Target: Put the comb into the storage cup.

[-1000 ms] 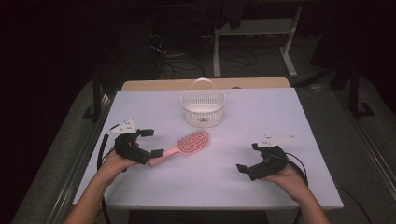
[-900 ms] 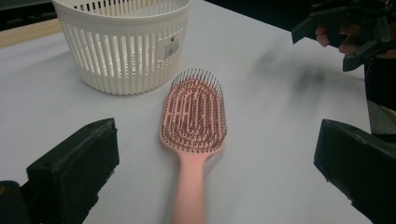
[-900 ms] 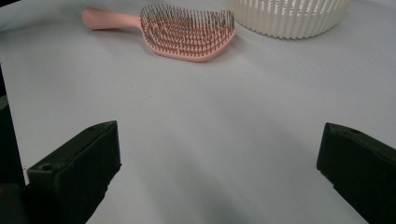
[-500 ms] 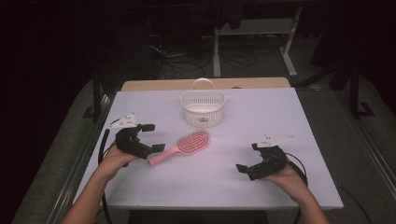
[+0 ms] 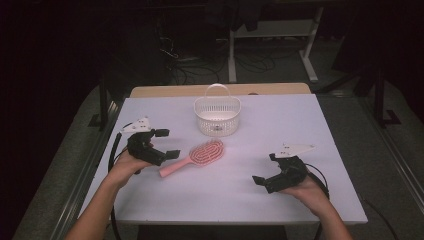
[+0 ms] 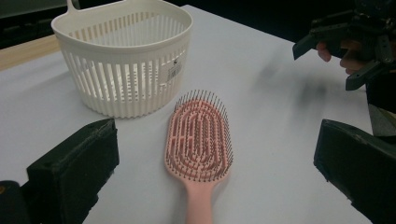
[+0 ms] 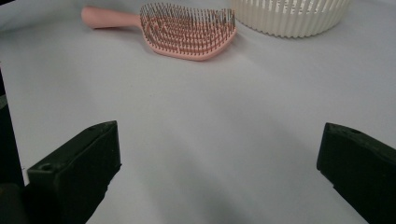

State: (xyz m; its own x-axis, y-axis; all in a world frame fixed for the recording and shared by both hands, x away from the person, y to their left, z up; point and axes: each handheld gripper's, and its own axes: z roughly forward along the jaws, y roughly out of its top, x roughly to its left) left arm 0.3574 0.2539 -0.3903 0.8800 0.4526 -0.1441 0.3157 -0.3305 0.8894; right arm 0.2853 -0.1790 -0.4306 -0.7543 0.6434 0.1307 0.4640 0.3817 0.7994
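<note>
— What do you see from above?
— My left gripper [image 5: 167, 143] sits at the left of the table [image 5: 320, 125], jaws spread wide and holding nothing, just beside the handle end of the pink hairbrush [image 5: 197, 155]. My right gripper [image 5: 266, 168] rests near the right, also wide open and empty, well apart from the brush. A white basket [image 5: 217, 116] stands farther off, behind the brush.
— And along your left jaws?
— The brush [image 6: 200, 140] lies bristles up between them, its handle toward me, the basket [image 6: 126, 65] behind it at the left.
— Along your right jaws?
— Bare table [image 7: 210, 140] between them; the brush [image 7: 182, 30] lies far off, the basket [image 7: 292, 16] to its right.
</note>
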